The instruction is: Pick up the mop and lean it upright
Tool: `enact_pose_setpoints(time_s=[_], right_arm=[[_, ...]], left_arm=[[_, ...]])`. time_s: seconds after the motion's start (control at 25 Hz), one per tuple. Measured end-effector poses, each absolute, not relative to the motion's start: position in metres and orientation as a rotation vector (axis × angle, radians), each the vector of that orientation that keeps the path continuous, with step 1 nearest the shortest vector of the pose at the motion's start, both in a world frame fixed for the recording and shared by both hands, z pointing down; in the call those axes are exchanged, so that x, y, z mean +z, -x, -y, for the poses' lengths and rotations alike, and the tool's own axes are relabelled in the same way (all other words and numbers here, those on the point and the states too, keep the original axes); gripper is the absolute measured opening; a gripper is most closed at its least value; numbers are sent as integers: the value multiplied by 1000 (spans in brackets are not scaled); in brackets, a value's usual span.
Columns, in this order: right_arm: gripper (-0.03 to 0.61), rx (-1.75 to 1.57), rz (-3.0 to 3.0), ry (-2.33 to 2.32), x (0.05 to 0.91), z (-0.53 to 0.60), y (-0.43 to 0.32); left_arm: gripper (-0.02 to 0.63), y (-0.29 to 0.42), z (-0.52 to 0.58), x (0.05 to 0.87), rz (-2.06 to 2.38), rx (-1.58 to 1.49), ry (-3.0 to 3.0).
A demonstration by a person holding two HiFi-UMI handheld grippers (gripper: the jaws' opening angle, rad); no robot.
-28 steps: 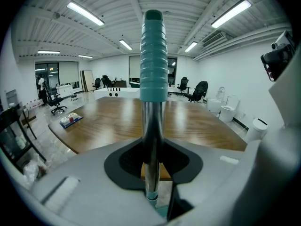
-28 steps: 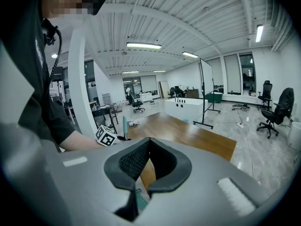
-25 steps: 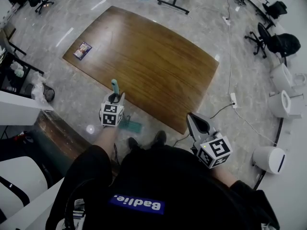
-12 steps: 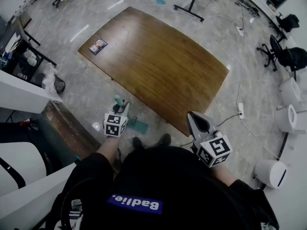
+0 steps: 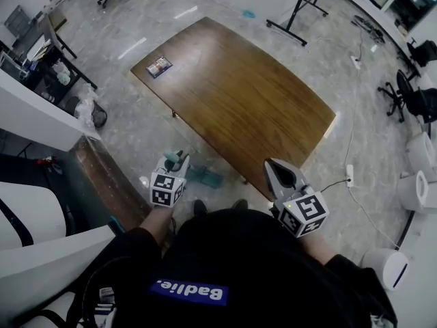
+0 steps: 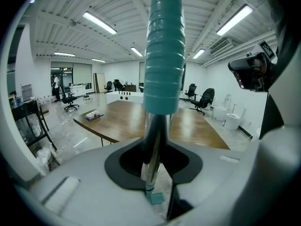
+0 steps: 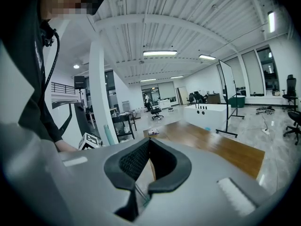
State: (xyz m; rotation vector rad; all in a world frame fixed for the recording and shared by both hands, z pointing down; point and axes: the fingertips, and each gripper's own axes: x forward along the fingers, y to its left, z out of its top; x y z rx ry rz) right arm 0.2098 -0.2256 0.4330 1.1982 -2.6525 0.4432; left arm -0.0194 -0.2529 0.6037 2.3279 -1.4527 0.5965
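Observation:
The mop has a ribbed teal grip [image 6: 163, 55], a metal pole [image 6: 151, 159] and a teal head [image 5: 203, 177] that rests on the floor by my feet. My left gripper [image 5: 175, 162] is shut on the pole just below the grip, and the pole runs steeply down between its jaws to the mop head [image 6: 155, 197]. My right gripper [image 5: 272, 167] hovers over the near edge of the wooden table [image 5: 239, 94], shut with nothing in it. In the right gripper view its jaws [image 7: 148, 142] meet at the tips, and the left gripper's marker cube [image 7: 90, 141] shows at the left.
A small box [image 5: 159, 66] lies at the table's far left corner. A dark counter [image 5: 102, 183] and white desks stand close on my left. Office chairs [image 5: 416, 94], white bins [image 5: 416, 190], a rolling stand [image 5: 293, 12] and a floor power strip [image 5: 350, 173] surround the table.
My left gripper has drawn the mop's handle nearer to me and lifted it, so the pole stands steeper. The mop head stays on the floor. The right gripper has barely shifted.

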Motion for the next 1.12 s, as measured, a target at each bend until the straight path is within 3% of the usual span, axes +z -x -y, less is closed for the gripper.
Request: enact_pose_setpoints(time_s=[0.72, 1.12], right_arm=[[6, 437, 2782, -1056, 424, 232, -184], [6, 445, 2815, -953, 426, 232, -170]], left_arm=[[103, -11, 225, 397, 1590, 208, -2612], [103, -10, 203, 374, 1656, 180, -2597]])
